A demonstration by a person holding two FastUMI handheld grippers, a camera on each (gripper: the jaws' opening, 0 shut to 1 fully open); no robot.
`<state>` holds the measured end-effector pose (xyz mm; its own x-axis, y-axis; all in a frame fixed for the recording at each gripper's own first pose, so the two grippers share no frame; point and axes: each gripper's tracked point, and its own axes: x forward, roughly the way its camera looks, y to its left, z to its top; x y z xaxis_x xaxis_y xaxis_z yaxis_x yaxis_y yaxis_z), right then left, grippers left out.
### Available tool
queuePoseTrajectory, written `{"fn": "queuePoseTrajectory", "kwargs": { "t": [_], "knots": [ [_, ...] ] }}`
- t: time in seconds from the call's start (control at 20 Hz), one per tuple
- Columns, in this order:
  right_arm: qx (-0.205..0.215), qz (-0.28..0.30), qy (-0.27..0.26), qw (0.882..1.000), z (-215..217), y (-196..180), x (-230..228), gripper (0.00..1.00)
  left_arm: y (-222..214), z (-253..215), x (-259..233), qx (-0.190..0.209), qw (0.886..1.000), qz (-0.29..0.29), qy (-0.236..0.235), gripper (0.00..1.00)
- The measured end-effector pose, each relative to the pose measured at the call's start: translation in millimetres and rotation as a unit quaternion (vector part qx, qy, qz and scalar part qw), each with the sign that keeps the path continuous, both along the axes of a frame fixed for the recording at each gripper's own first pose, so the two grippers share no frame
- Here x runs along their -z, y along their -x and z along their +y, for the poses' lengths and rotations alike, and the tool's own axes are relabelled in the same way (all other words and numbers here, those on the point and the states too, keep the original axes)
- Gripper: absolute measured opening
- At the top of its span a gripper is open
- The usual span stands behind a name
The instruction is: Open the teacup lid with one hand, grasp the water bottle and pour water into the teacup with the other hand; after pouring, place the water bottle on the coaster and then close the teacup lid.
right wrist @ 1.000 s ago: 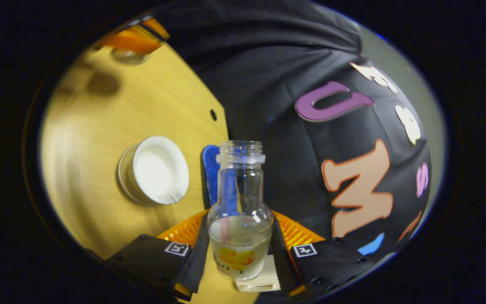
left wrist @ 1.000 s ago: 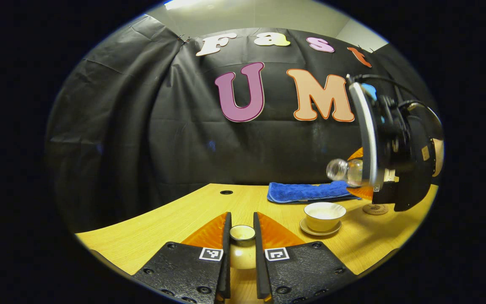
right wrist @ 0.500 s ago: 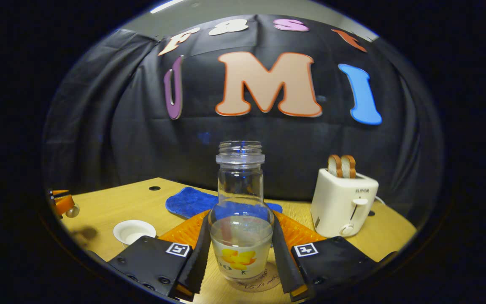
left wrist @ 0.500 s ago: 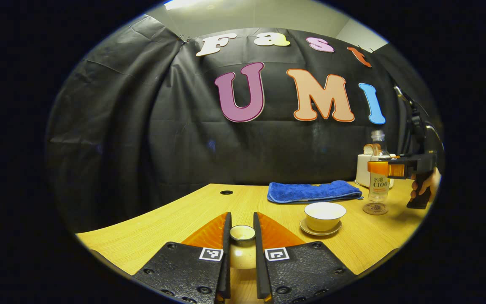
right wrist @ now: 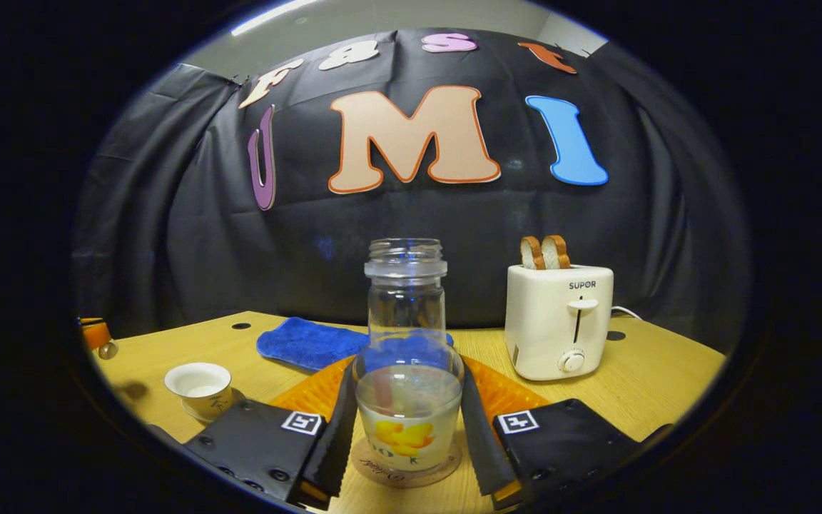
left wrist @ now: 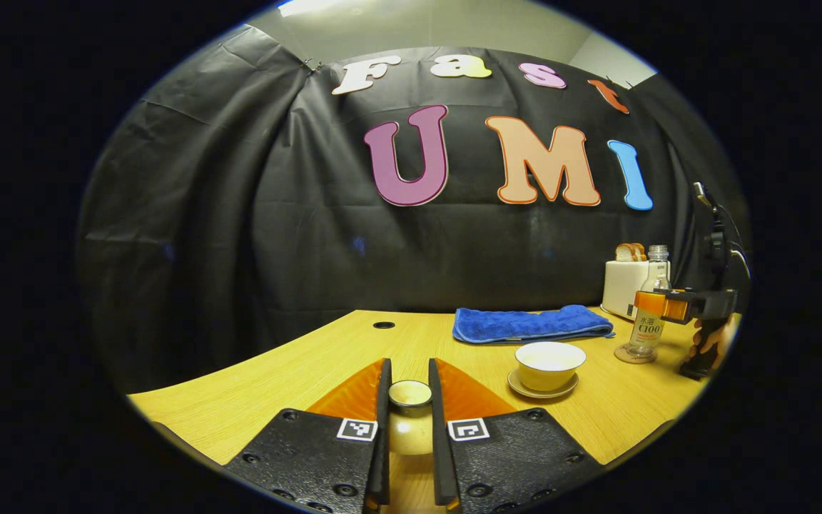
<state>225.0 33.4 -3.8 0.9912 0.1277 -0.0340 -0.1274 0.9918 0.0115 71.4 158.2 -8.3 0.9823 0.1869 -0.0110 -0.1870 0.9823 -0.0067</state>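
1. Teacup lid (left wrist: 410, 395): we find it clamped between the two fingers of the left gripper (left wrist: 409, 421), held above the table (left wrist: 297, 378) at the near left. We judge it light, hard and brittle, with a glazed and probably slippery surface; we recommend keeping hold of its raised knob.
2. Teacup (left wrist: 549, 363): it stands uncovered on its saucer (left wrist: 542, 390), right of the lid and just in front of the blue cloth (left wrist: 531, 323). We judge it fragile and easily tipped, so the lid should come down level.
3. Water bottle (right wrist: 407, 371): it stands upright on the coaster (right wrist: 407, 467), with the right gripper (right wrist: 407, 435) clamped on its lower body. We judge it stiff, smooth, and light at its present fill; the wide labelled section is the correct place to hold.
4. View differences: the left gripper view shows the right gripper (left wrist: 675, 305) from outside, with the hand (left wrist: 709, 341) holding it, and confirms the bottle is vertical. The right gripper view shows the water level, the open bottle mouth and the toaster (right wrist: 559, 321) face.
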Motion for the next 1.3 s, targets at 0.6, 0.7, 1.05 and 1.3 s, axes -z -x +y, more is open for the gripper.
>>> {"fn": "queuePoseTrajectory", "kwargs": {
  "t": [0.6,0.7,1.05,1.3],
  "knots": [
    [0.031,-0.011,0.007,0.999,-11,5,0,0.82,0,1,0,-0.002,1.000,0.000,0.000,0.21],
    [0.046,-0.011,0.007,0.999,-17,9,1,0.93,1,0,0,-0.002,1.000,0.001,0.001,0.22],
    [0.056,-0.014,0.009,0.998,-21,31,-2,0.94,-1,-15,0,0.019,1.000,0.000,0.003,0.21],
    [0.040,-0.014,0.007,0.999,-27,68,-2,0.99,-28,-46,0,0.066,0.998,-0.001,0.004,0.21]
  ]
}}
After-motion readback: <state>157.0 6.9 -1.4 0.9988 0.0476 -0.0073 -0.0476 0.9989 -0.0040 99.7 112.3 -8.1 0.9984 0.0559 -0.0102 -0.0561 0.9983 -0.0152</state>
